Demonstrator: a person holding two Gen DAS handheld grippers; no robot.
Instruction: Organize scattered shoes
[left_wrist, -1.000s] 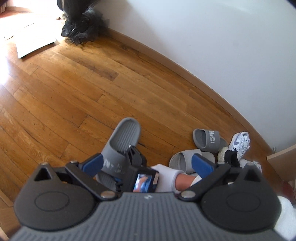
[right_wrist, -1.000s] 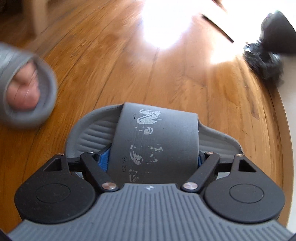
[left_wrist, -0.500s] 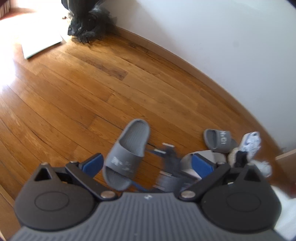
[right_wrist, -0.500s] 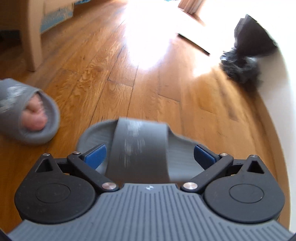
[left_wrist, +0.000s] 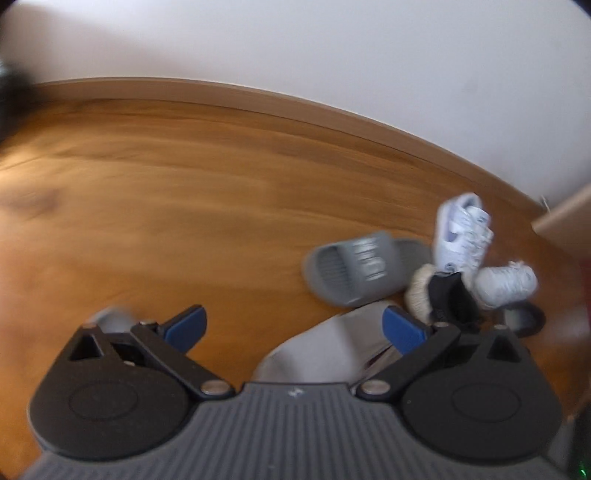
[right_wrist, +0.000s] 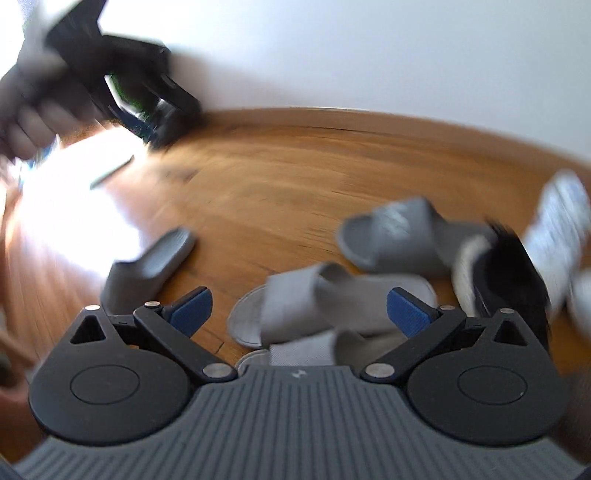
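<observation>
Your left gripper (left_wrist: 293, 326) has its blue-padded fingers (left_wrist: 184, 326) wide apart and they hold nothing; under the gap between them lies a pale grey slide (left_wrist: 332, 350) on the wooden floor (left_wrist: 166, 206). Your right gripper (right_wrist: 299, 308) also has its fingers (right_wrist: 192, 308) spread apart and empty, above two light grey slides (right_wrist: 332, 302) that overlap each other. The shoes are gathered at the right side, near the white wall (left_wrist: 295, 44) and its wooden skirting. A darker grey slide (left_wrist: 364, 267) lies on the floor with its open toe to the left, and just beside it are a black shoe with a pale fleecy edge (left_wrist: 445, 295) and two white sneakers (left_wrist: 463, 232) (one is leaning over the other things). One more grey slide (right_wrist: 151, 264) lies apart at the left in the right wrist view. Both views are blurred, so small details cannot be read. In the right wrist view, your left hand (right_wrist: 27, 122) is seen high up, holding its gripper.
</observation>
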